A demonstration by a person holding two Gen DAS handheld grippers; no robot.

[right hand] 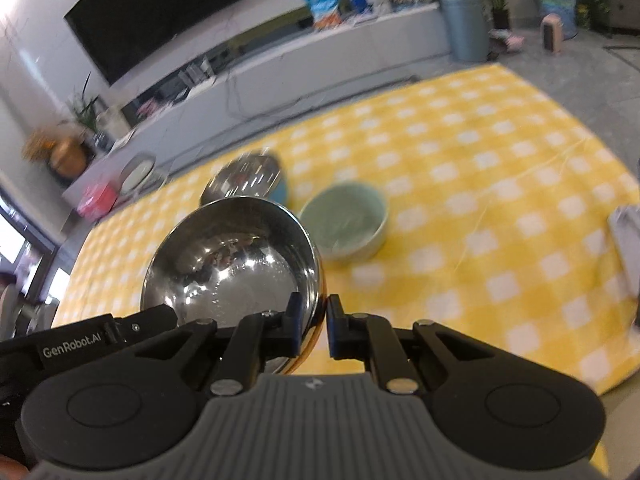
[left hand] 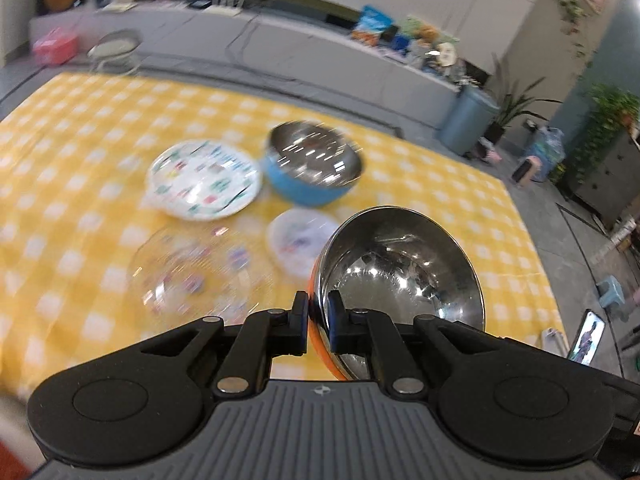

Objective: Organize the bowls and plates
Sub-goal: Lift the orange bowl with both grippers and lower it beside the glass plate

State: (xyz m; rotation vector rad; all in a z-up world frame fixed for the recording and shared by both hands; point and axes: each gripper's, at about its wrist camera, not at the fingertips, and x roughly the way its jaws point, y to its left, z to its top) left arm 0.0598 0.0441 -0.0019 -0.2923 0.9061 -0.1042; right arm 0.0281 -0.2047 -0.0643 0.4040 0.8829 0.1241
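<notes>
Left hand-held gripper (left hand: pixel 319 322): jaws narrow, pinching the rim of the orange bowl (left hand: pixel 400 276) at lower centre, one finger inside and one outside, likely so the steel lining cannot slip.
Right hand-held gripper (right hand: pixel 314 326): narrow too, clamped on the opposite rim of that bowl (right hand: pixel 234 264), it seems; two grips keep it level.
Bowl's place: held over the yellow checked surface (left hand: pixel 100 128), apparently off it.
Middle: small plate (left hand: pixel 302 240) and clear bowl (left hand: pixel 192 276), blurred.
Farther: patterned plate (left hand: pixel 204 180), blue bowl (left hand: pixel 314 164), green bowl (right hand: pixel 344 220); blue seems the likely stacking target.
</notes>
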